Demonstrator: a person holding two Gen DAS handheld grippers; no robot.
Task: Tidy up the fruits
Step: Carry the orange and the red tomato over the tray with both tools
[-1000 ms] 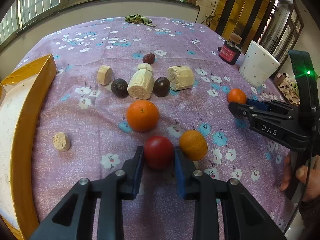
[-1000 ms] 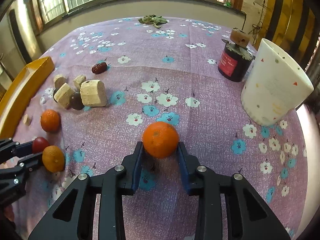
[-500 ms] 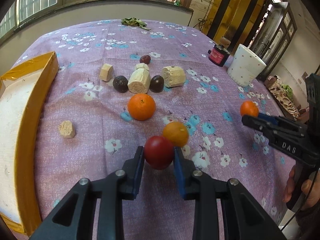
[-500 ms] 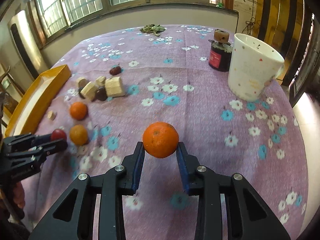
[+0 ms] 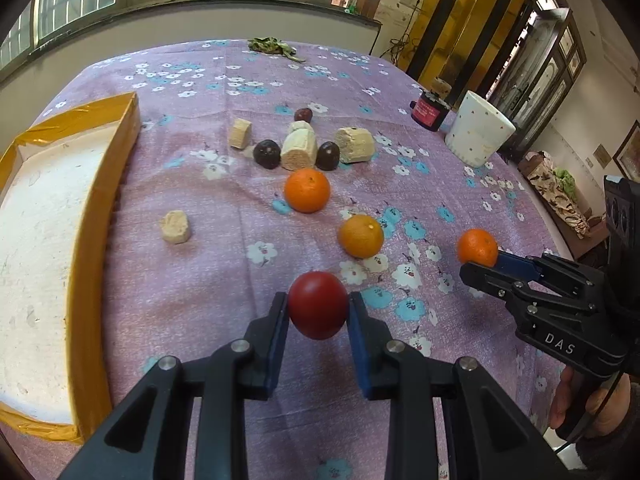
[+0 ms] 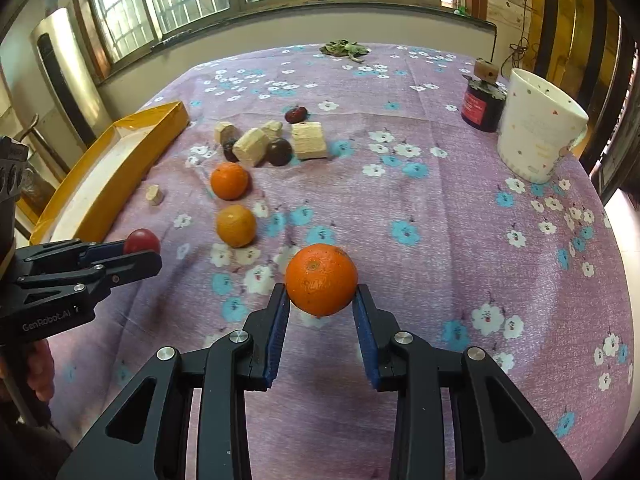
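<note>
My left gripper (image 5: 318,312) is shut on a red tomato (image 5: 318,304), held above the purple flowered cloth. My right gripper (image 6: 321,300) is shut on an orange (image 6: 321,279), also lifted off the table. Each wrist view shows the other gripper from the side: the right gripper (image 5: 480,262) with its orange (image 5: 477,246), the left gripper (image 6: 140,250) with the tomato (image 6: 141,240). Two more oranges (image 5: 307,190) (image 5: 361,236) lie on the cloth ahead. A yellow-rimmed tray (image 5: 96,208) sits at the left, its white floor bare.
Beyond the oranges lie pale cut chunks (image 5: 298,154), two dark round fruits (image 5: 267,153) and a small dark red fruit (image 5: 303,114). One loose chunk (image 5: 175,227) sits near the tray. A white mug (image 5: 478,134) and a dark jar (image 5: 430,110) stand at the right; leaves (image 5: 272,46) lie far back.
Both grippers have pulled back and risen a little with their fruit still gripped. The table's fruits look farther away and more of the tray shows at the left.
</note>
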